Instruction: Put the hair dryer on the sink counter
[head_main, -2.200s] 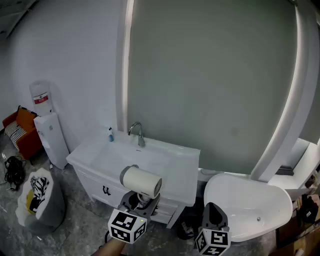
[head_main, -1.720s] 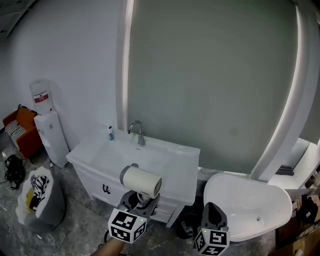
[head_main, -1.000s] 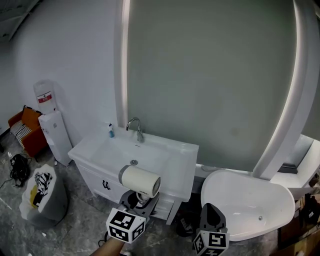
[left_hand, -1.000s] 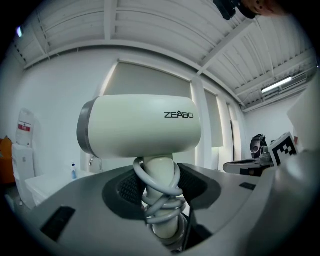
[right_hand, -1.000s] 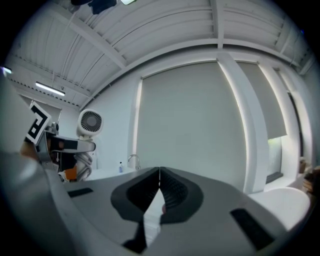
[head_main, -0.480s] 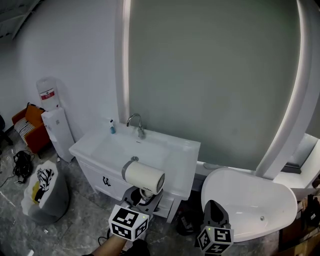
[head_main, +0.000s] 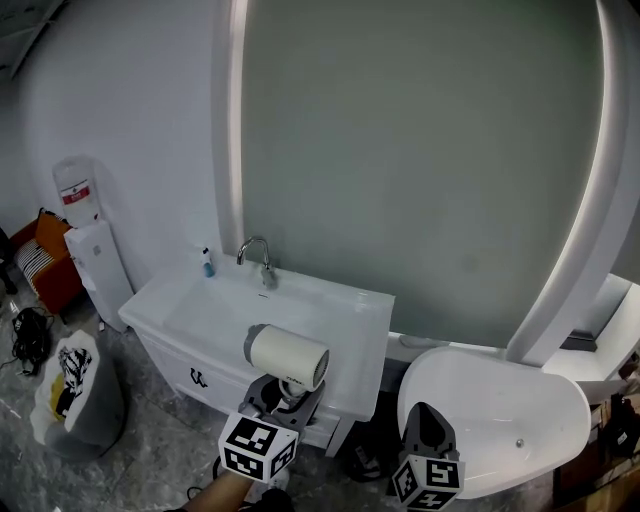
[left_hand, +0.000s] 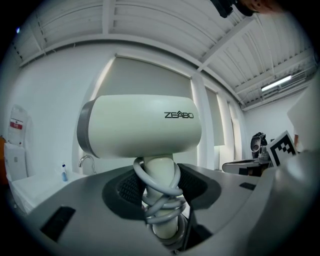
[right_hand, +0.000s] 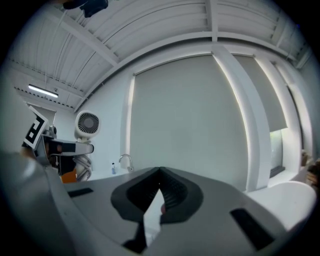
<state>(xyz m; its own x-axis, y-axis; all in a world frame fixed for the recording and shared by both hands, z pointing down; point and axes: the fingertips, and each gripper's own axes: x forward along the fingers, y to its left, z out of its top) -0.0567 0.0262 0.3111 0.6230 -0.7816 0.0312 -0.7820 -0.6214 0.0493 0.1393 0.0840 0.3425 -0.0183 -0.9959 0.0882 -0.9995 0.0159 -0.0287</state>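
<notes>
Above one white sink counter (head_main: 352, 322), one hair dryer (head_main: 287, 357) held upright.
Left gripper (head_main: 283, 392) clamps its cord-wrapped handle; right gripper (head_main: 425, 413) closed, empty; one faucet (head_main: 256, 252), one small bottle (head_main: 207, 264).

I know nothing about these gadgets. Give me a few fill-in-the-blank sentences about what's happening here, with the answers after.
1. The left tool is clamped on the hair dryer by its ____, round which the cord is wound.
2. The right tool holds ____; its jaws are together.
3. In the head view, to the right of the sink counter stands a white ____.

Missing words: handle; nothing; bathtub.
</notes>
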